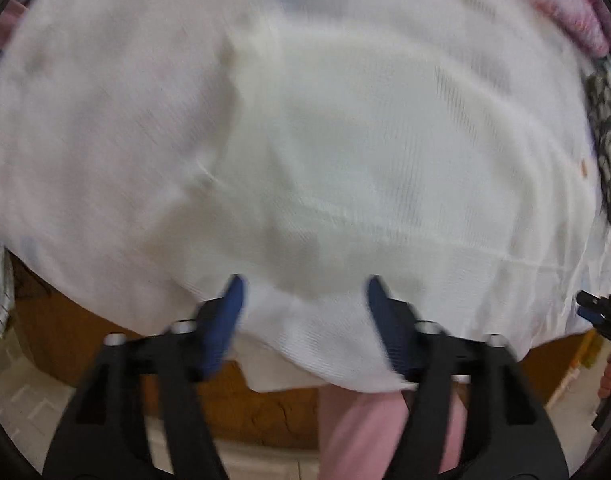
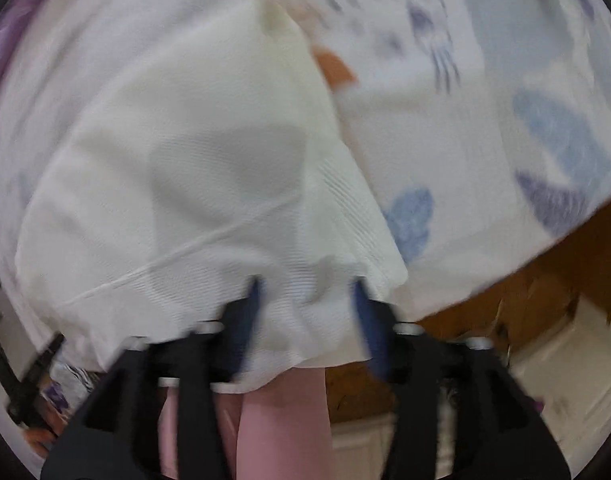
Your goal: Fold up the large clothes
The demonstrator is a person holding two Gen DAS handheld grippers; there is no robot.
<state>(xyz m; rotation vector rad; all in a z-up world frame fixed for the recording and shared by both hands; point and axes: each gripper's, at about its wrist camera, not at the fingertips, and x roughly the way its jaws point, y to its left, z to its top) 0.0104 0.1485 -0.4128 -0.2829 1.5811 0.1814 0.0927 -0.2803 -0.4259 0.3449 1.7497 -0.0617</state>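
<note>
A large white ribbed garment [image 1: 305, 152] lies spread over the bed and hangs past its near edge; it also fills the left of the right wrist view [image 2: 177, 152]. My left gripper [image 1: 303, 288] is open, its blue fingertips [image 1: 233, 300] astride the garment's near hem. My right gripper [image 2: 307, 292] is open too, its blue pads [image 2: 365, 320] either side of the hem near the garment's right edge. Both views are motion-blurred. The right gripper also shows at the right edge of the left wrist view [image 1: 597, 312].
A white sheet with blue, purple and orange prints [image 2: 485, 120] covers the bed to the right. A wooden bed frame [image 1: 105, 352] runs below. Pink clothing [image 1: 369, 432] is close beneath the grippers. Pink and patterned clothes [image 1: 601, 128] lie at the far right.
</note>
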